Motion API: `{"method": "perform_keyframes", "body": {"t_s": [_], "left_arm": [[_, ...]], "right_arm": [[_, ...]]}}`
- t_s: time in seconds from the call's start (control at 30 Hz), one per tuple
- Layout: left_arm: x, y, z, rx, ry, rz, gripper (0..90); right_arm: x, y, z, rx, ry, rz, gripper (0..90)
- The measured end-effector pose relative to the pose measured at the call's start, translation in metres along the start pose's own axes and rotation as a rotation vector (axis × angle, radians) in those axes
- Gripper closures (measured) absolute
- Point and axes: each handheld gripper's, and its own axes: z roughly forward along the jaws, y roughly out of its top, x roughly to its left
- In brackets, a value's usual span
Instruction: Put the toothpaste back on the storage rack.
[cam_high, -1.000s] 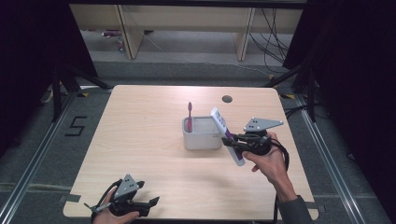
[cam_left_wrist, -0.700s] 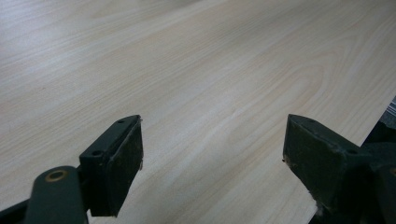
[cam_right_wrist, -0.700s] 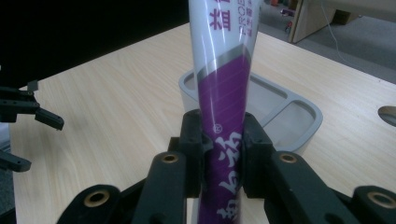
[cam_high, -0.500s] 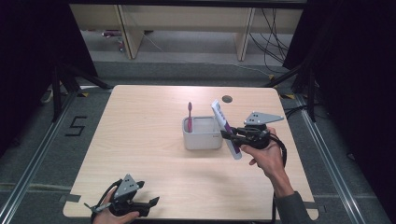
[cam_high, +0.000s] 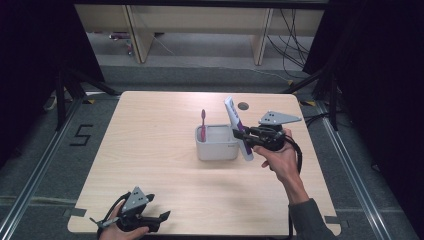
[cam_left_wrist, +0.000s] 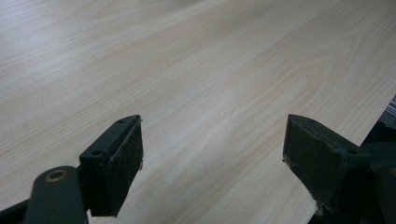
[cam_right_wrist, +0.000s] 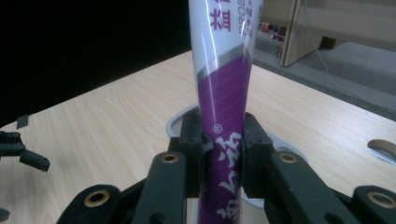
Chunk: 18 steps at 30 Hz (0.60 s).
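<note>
1. The pale wood-grain rectangular bench carries everything, with a small round dark hole near its far edge.
2. A grey square plastic holder stands near the middle of the bench.
3. The right gripper hangs just beside the holder's right wall, jaws clamped together on a white and purple toothpaste tube; in the right gripper view the pads pinch the tube's purple part.
4. The tube is off the bench, leaning, its white end up.
5. The left gripper rests at the bench's near left edge, well apart from the holder, jaws spread with nothing between them.
6. A slim magenta toothbrush stands upright in the holder's left side.
</note>
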Motion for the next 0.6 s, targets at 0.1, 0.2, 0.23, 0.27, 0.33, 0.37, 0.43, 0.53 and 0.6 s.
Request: {"method": "perform_keyframes", "body": {"t_s": [0.1, 0.2, 0.23, 0.27, 0.33, 0.37, 0.43, 0.53, 0.6], "left_arm": [[0.000, 0.000, 0.000, -0.002, 0.001, -0.003, 19.5], [0.001, 0.000, -0.001, 0.000, -0.001, 0.000, 19.5], [0.001, 0.000, -0.001, 0.000, -0.002, 0.000, 19.5], [0.001, 0.000, -0.001, 0.000, -0.002, 0.000, 19.5], [0.001, 0.000, -0.001, 0.001, -0.002, 0.000, 19.5], [0.001, 0.000, -0.001, 0.000, -0.003, 0.000, 19.5], [0.001, 0.000, -0.001, 0.001, -0.003, 0.001, 19.5], [0.001, 0.000, -0.001, -0.001, -0.004, 0.002, 19.5], [0.001, 0.000, -0.001, 0.003, -0.004, 0.001, 19.5]], "right_arm": [[-0.001, 0.002, 0.004, -0.010, 0.004, 0.010, 75.1], [-0.002, 0.004, 0.009, -0.028, 0.008, 0.019, 75.1], [-0.001, 0.005, 0.010, -0.029, 0.005, 0.019, 75.1], [-0.002, 0.007, 0.011, -0.036, 0.005, 0.005, 75.1], [-0.002, 0.009, 0.014, -0.039, 0.007, 0.017, 75.2], [-0.001, 0.010, 0.014, -0.033, 0.003, 0.022, 75.1], [-0.003, 0.012, 0.018, -0.048, 0.006, 0.006, 75.1], [-0.002, 0.015, 0.022, -0.052, 0.009, 0.014, 75.1], [-0.002, 0.017, 0.024, -0.056, -0.004, 0.015, 75.1]]}}
